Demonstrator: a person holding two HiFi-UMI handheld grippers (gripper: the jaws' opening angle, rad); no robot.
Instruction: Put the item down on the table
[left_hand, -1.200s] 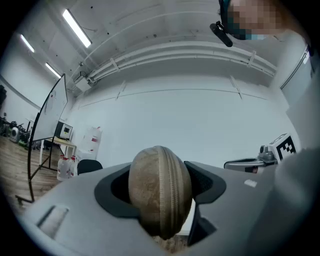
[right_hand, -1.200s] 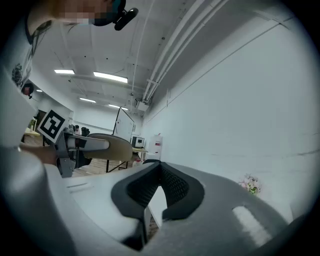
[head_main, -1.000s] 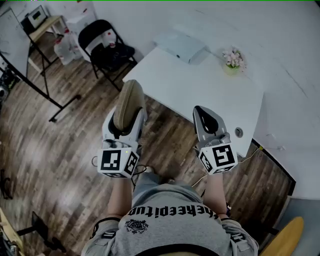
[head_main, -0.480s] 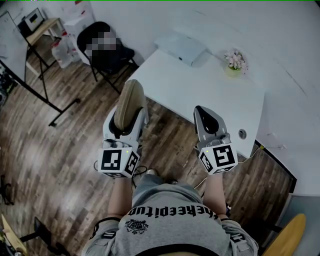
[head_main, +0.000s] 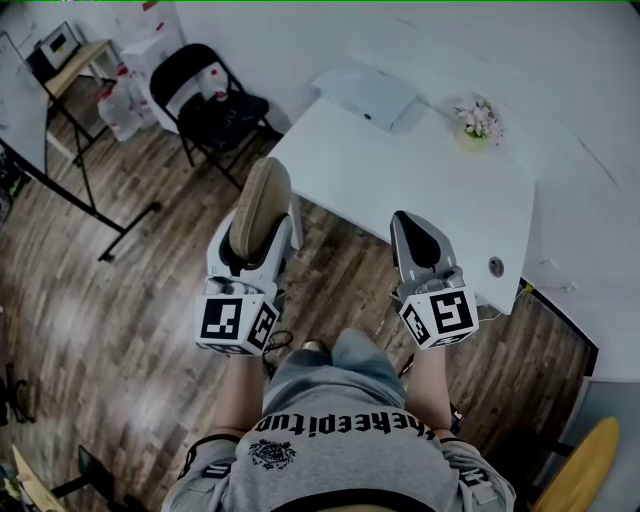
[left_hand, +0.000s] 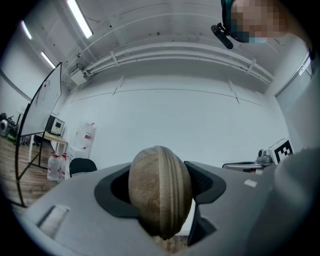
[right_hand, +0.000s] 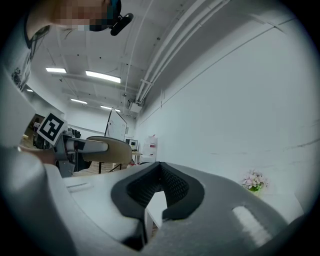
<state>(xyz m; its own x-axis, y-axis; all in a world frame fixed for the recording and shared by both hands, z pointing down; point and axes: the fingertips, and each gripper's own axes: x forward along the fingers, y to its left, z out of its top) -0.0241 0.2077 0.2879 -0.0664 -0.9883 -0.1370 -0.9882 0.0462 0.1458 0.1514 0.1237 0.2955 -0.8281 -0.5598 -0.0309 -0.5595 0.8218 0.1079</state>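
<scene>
A tan oval zippered case (head_main: 259, 203) stands on edge between the jaws of my left gripper (head_main: 256, 238), which is shut on it; in the left gripper view the case (left_hand: 160, 192) fills the gap between the dark pads. The case's far end hangs just short of the near corner of the white table (head_main: 400, 185). My right gripper (head_main: 414, 224) is held level beside it, over the table's front edge, its jaws together with nothing between them. In the right gripper view the right gripper (right_hand: 159, 169) shows only a thin slit between its pads.
On the table's far side lie a flat white box (head_main: 365, 92) and a small pot of pink flowers (head_main: 477, 120). A round cable hole (head_main: 496, 266) sits near its right front corner. A black folding chair (head_main: 212, 100) stands left of the table on the wooden floor.
Both grippers have moved a little forward toward the table, with the case still held in the left one. The table now sits slightly nearer in the head view.
</scene>
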